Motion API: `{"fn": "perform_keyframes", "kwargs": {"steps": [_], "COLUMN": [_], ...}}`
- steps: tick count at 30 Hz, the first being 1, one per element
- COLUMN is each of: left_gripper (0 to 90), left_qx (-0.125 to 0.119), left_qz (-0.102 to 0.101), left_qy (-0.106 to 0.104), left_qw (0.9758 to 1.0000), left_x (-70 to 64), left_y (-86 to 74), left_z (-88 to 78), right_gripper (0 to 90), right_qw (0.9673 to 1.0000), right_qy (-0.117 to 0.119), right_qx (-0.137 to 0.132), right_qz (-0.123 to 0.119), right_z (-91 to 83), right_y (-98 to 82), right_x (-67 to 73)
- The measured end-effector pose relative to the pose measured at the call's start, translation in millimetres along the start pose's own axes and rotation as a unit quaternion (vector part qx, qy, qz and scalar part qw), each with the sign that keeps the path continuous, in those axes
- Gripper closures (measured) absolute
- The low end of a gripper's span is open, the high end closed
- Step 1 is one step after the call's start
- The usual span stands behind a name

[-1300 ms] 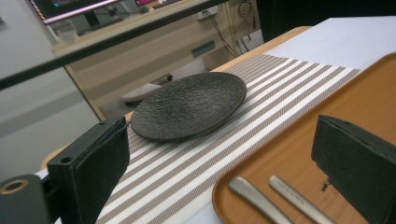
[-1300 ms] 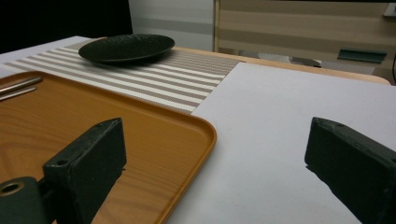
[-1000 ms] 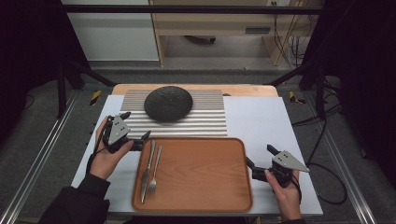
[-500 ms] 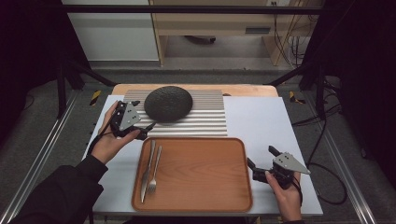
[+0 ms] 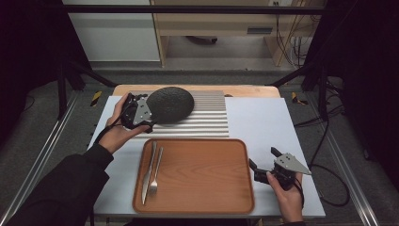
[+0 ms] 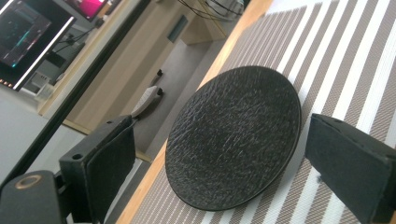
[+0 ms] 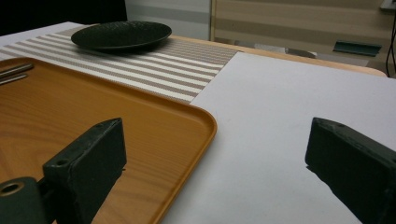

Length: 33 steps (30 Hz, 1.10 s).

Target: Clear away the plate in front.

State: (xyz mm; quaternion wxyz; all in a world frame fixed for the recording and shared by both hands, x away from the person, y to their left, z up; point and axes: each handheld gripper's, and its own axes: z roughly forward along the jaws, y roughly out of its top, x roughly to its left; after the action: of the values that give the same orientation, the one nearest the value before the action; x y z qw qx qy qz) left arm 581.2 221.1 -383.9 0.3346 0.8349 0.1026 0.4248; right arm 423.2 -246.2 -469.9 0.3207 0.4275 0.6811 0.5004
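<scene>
Item: dark textured plate (image 5: 170, 104), sitting on far part of striped mat (image 5: 207, 123), beyond wooden tray (image 5: 197, 176). Left gripper (image 5: 149, 112) at plate's left edge, jaws spread wide w/ nothing between them yet; left gripper view has plate (image 6: 233, 135) centred between both pads, rim not pinched. Right gripper (image 5: 264, 165) parked over white table cover (image 5: 261, 122), just beside tray's right edge, jaws wide, holding nothing. Knife (image 5: 148, 172) & fork (image 5: 155, 173) lie along tray's left side. Risks, as I judge: plate rim low & thin, so pads may close above it, or nudge plate across mat; a shallow pinch could let plate tip & slip on lifting; set-down on tray could land on cutlery if placed too far left.
</scene>
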Motion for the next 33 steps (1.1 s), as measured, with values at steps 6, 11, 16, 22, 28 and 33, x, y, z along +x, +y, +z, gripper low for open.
{"fn": "perform_keyframes", "kwargs": {"steps": [6, 11, 16, 22, 28, 33], "left_gripper": [8.5, 10.3, 14.3, 20.5, 22.5, 23.0], "left_qx": [0.012, 0.022, 0.029, 0.041, 0.052, 0.040], "left_qz": [0.005, 0.037, 0.070, 0.106, 0.128, 0.124], "left_qy": [-0.002, -0.018, -0.032, -0.047, -0.057, -0.052], "left_qw": [0.9999, 0.9989, 0.9966, 0.9924, 0.9888, 0.9901], "left_x": [-1.2, -9.8, -20.4, -32.1, -32.7, -26.1], "left_y": [-2.6, -10.0, -16.0, -19.7, -19.9, -11.4], "left_z": [15.4, 27.5, 38.0, 47.4, 49.2, 43.7], "right_gripper": [5.2, 5.2, 5.3, 5.6, 5.5, 5.6], "right_qw": [1.0000, 0.9999, 0.9998, 0.9998, 0.9998, 0.9998], "right_qy": [0.000, -0.004, -0.009, -0.009, -0.011, -0.011], "right_qx": [0.008, 0.012, 0.014, 0.015, 0.015, 0.016], "right_qz": [0.001, 0.005, 0.006, 0.006, 0.006, 0.006], "right_z": [0.8, 1.7, 2.6, 2.5, 2.7, 3.2], "right_y": [-0.1, -1.3, -1.9, -2.5, -2.6, -2.5], "right_x": [1.0, 0.2, -0.2, -1.1, -0.5, 0.0]}}
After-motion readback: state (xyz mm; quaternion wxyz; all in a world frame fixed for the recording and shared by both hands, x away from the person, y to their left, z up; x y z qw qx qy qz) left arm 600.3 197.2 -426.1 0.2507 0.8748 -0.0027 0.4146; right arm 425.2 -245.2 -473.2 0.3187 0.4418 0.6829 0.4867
